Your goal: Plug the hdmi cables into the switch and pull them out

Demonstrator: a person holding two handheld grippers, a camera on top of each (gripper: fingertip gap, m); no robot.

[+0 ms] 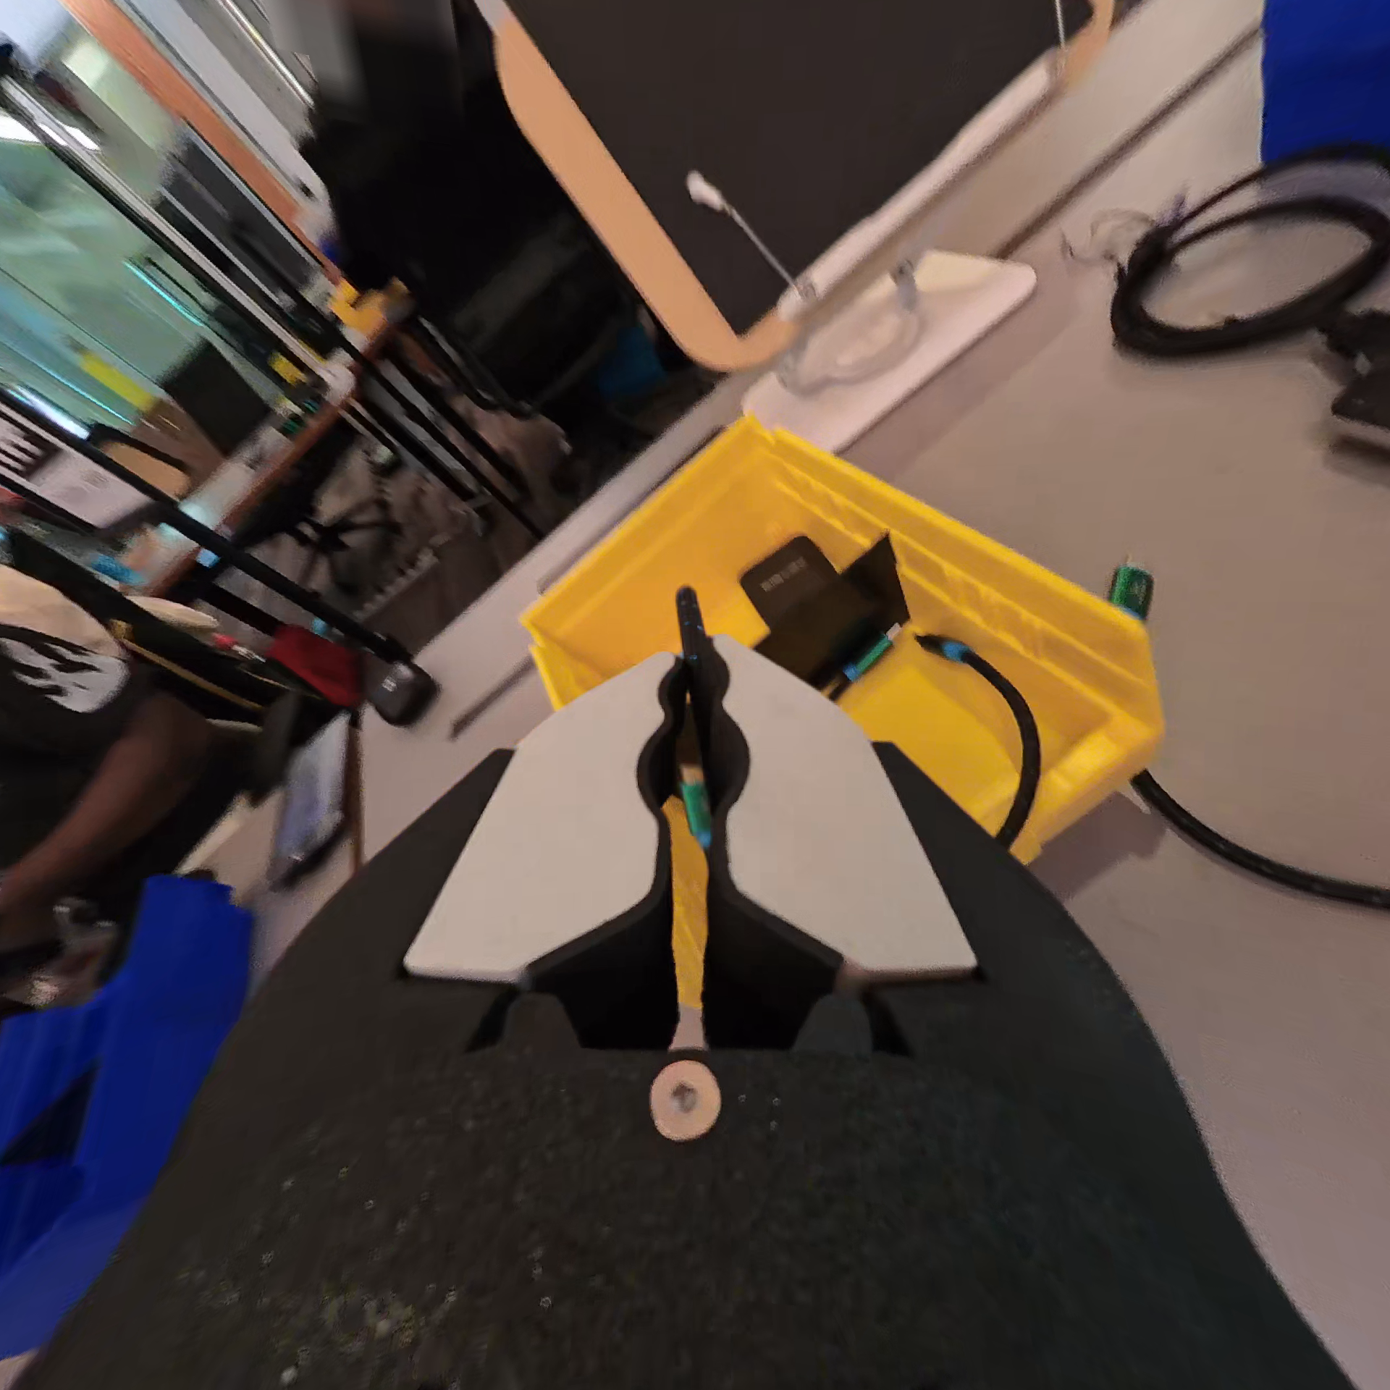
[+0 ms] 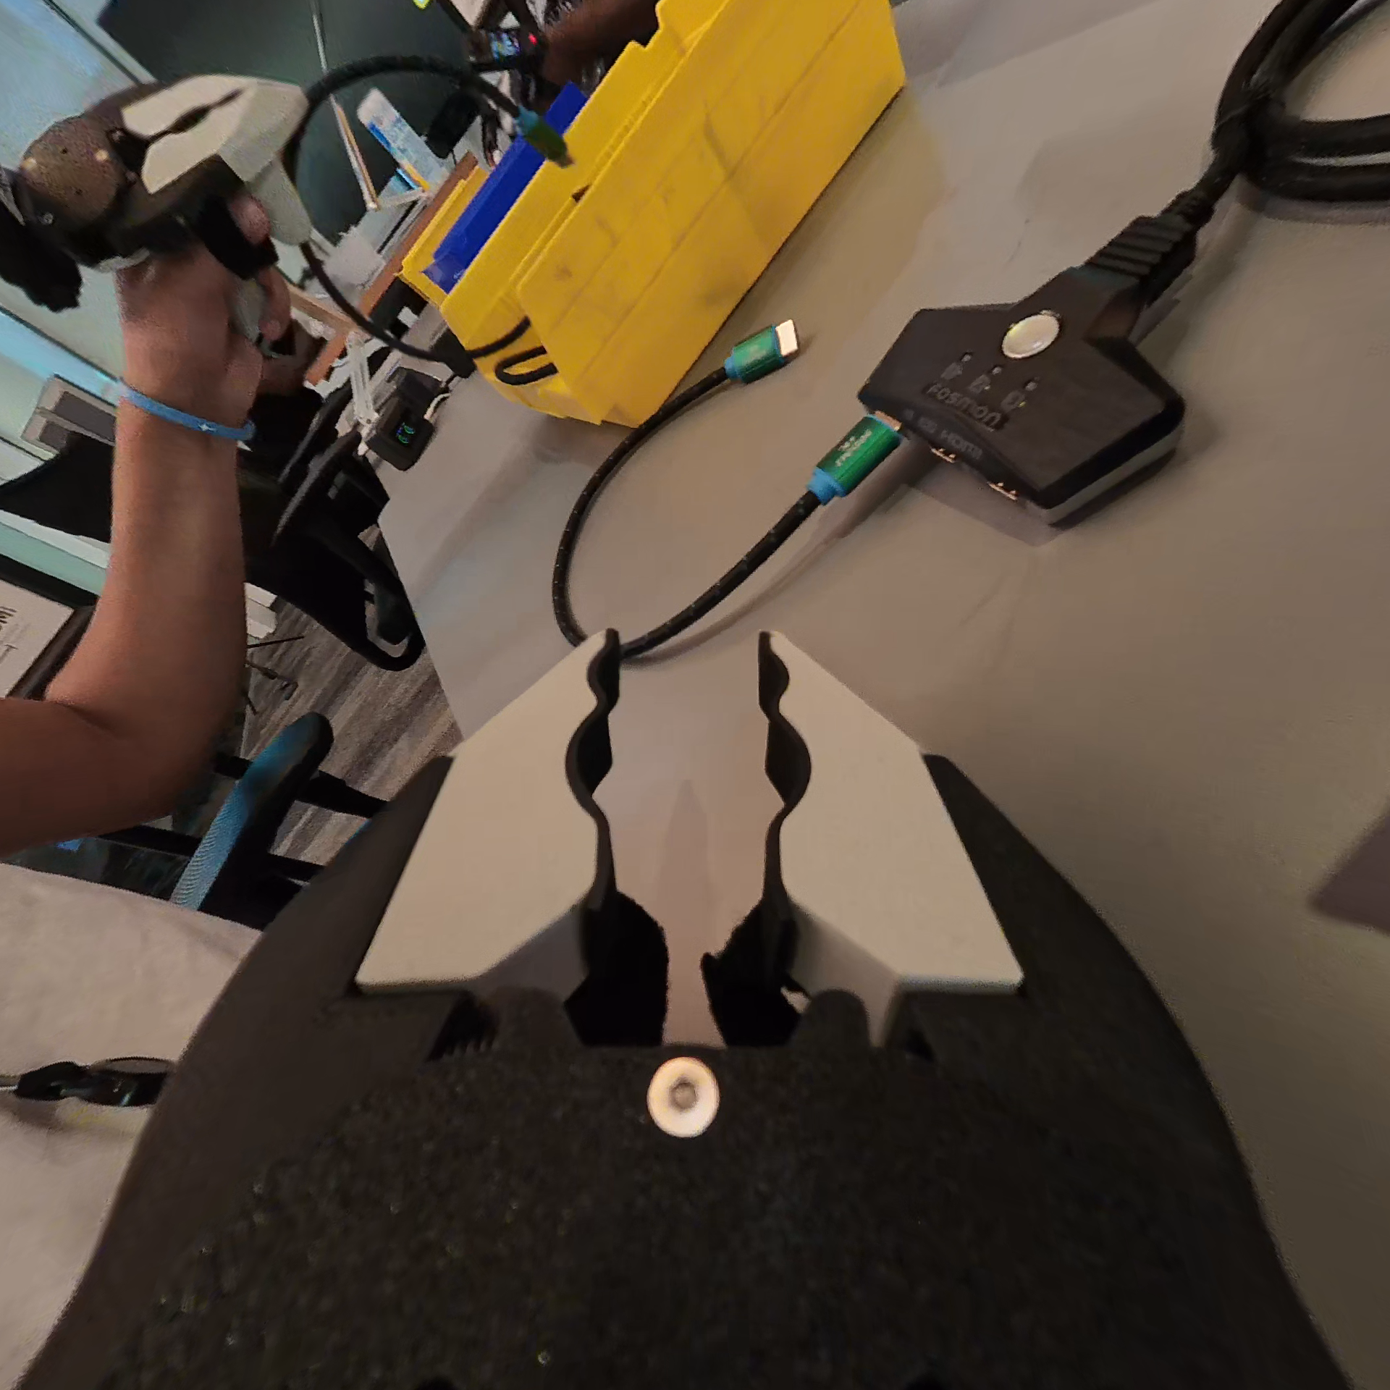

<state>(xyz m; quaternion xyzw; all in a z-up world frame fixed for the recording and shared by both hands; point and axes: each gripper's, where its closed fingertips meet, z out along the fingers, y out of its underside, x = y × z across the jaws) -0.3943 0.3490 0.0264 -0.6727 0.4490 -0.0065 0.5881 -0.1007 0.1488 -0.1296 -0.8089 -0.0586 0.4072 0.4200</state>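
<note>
My left gripper [image 1: 696, 662] is shut on a black braided hdmi cable [image 1: 688, 624]; its green plug [image 1: 696, 812] shows between the fingers, above the yellow bin [image 1: 978, 579]. A second cable with a green plug [image 1: 872, 654] lies in the bin. In the right wrist view, the black switch [image 2: 1038, 421] lies on the grey table with one green plug [image 2: 854, 459] in its port; that cable's other plug [image 2: 767, 350] lies loose. My right gripper [image 2: 688, 639] is open and empty, just short of that cable's loop. The left gripper [image 2: 203, 143] shows far left, with a green plug [image 2: 545, 139] dangling over the bin [image 2: 677, 210].
A black box [image 1: 797, 594] lies in the bin. A coiled black cable [image 1: 1241, 278] and a white tray [image 1: 940, 316] sit farther back. The switch's thick black lead [image 2: 1279, 135] runs off to the right. A person's arm [image 2: 173, 526] holds the left gripper. A blue bin [image 2: 511, 188] stands behind the yellow one. My hands' fingertips stand some 40 cm from each other. The left gripper is farther from the black switch [image 2: 1038, 421], some 40 cm, than the right, some 10 cm.
</note>
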